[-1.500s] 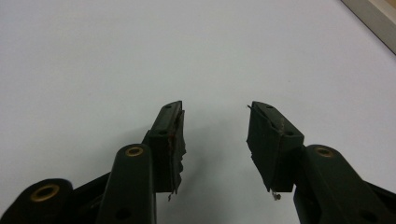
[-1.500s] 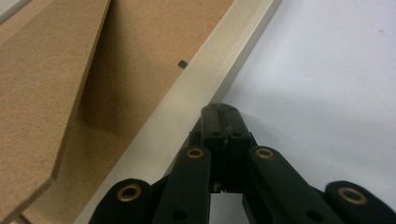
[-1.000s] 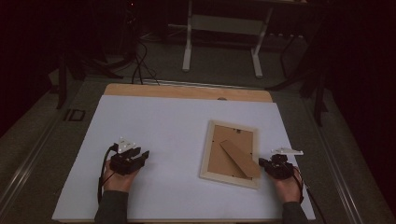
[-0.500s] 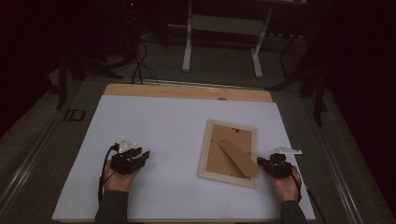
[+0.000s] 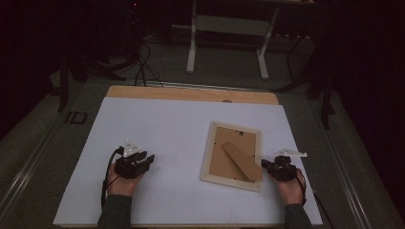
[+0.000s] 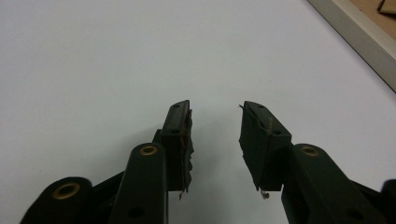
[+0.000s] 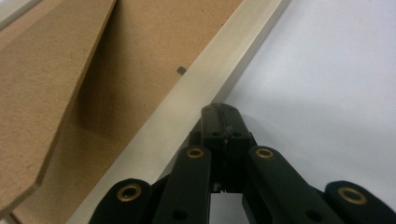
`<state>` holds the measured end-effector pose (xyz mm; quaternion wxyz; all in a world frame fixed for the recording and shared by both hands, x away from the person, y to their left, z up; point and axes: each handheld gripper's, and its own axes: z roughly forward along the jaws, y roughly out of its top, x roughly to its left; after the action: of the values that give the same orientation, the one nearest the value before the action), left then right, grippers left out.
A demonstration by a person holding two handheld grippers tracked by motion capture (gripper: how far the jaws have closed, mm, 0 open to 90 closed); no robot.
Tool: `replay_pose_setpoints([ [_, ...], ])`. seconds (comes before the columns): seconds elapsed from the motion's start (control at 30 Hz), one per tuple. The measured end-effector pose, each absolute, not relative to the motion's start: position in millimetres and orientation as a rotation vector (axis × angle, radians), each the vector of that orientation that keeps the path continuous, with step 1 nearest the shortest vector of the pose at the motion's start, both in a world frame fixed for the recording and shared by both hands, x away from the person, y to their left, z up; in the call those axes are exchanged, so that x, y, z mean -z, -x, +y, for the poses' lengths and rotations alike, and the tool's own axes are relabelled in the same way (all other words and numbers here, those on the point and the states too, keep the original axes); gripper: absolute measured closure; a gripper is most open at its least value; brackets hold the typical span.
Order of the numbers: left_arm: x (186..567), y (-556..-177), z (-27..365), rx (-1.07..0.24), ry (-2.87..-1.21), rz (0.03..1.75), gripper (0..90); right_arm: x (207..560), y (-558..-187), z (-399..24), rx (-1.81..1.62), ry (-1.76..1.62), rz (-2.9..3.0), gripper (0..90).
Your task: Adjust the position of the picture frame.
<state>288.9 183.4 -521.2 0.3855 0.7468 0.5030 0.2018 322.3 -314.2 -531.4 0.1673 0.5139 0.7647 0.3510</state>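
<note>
I am seeing the picture frame (image 5: 232, 156) lying face down on the white tabletop (image 5: 162, 124), its fold-out stand (image 5: 242, 161) uppermost. My right gripper (image 5: 267, 166) is sitting with its jaws pressed together, empty, tips at the frame's right edge. My left gripper (image 5: 144, 160) is resting well apart from the frame, jaws half open and just closing on nothing.

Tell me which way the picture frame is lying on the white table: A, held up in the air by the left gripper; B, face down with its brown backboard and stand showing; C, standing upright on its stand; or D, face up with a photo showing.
B: the picture frame lies flat on the table, its brown backboard and stand facing up.
</note>
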Motion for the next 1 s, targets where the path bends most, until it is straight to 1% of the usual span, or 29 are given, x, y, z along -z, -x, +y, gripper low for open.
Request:
replay_pose_setpoints([
  [0.3,521.7,-288.7,180.4,-0.499,-1.923,1.258,65.8,531.1,-322.4,-306.2,-1.008,-1.438,2.190,89.9],
  [0.37,521.8,-288.5,179.9,-0.492,-1.928,1.252,67.8,530.9,-322.3,-304.9,-1.013,-1.433,2.197,89.9],
  [0.67,522.9,-288.8,177.5,-0.478,-1.943,1.247,69.3,531.1,-321.3,-298.9,-1.029,-1.420,2.219,90.0],
  [1.0,524.6,-289.1,175.2,-0.462,-1.971,1.239,74.0,530.4,-319.4,-288.0,-1.032,-1.378,2.256,90.0],
])
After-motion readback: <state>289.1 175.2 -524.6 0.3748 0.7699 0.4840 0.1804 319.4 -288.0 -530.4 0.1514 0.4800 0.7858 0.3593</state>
